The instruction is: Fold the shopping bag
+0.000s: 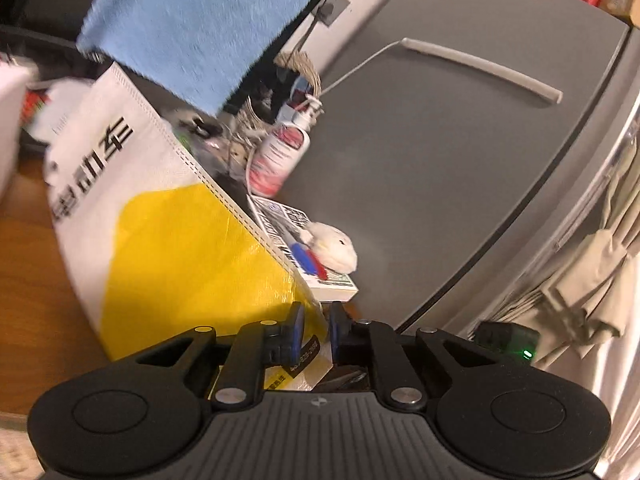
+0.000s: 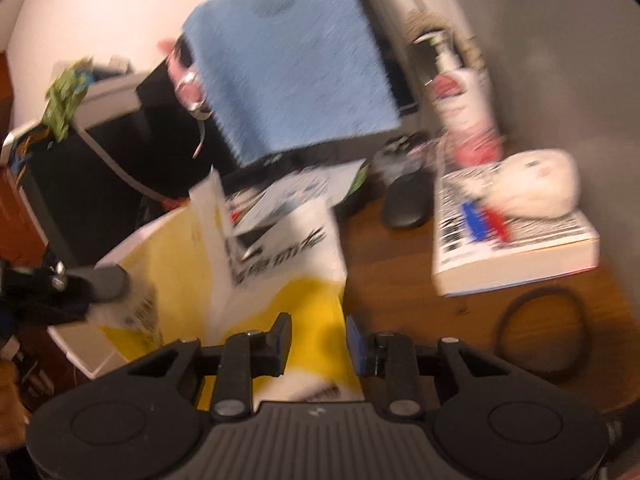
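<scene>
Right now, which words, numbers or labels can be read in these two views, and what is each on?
"動車": large black characters, lying sideways, on the white and yellow non-woven shopping bag; the characters beside them are too blurred.
Small black strip label at the bag's corner: print too small to read.
Black-and-white printed book: too blurred.
Pink-and-white pump bottle: label too blurred.

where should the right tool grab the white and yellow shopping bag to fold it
Probably the stitched side edge of the shopping bag nearest the right tool, coming in low over the wooden table. The bag lies fairly flat there with its edge between the open fingers; elsewhere it is crumpled. The left tool already straddles another edge.
</scene>
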Demonstrator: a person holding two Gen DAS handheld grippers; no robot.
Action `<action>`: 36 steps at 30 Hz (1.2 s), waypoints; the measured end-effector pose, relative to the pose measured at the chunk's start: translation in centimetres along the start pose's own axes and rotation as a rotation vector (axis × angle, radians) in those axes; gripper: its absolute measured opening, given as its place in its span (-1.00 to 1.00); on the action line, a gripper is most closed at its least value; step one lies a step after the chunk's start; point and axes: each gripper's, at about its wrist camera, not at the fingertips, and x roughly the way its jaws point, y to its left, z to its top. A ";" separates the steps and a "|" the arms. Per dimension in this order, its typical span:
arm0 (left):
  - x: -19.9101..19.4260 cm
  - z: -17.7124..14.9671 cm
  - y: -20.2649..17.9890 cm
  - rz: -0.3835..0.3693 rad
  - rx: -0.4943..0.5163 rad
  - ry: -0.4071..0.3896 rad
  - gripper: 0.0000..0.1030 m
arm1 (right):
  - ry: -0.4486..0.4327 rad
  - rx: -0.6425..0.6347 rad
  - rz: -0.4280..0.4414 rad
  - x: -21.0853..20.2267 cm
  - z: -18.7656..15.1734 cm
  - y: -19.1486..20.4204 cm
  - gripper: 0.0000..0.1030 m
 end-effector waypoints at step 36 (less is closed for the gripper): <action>1.8 1.8 9.9 0.017 -0.209 -0.141 -0.18 | -0.063 0.053 0.041 -3.6 0.1 -0.3 -0.25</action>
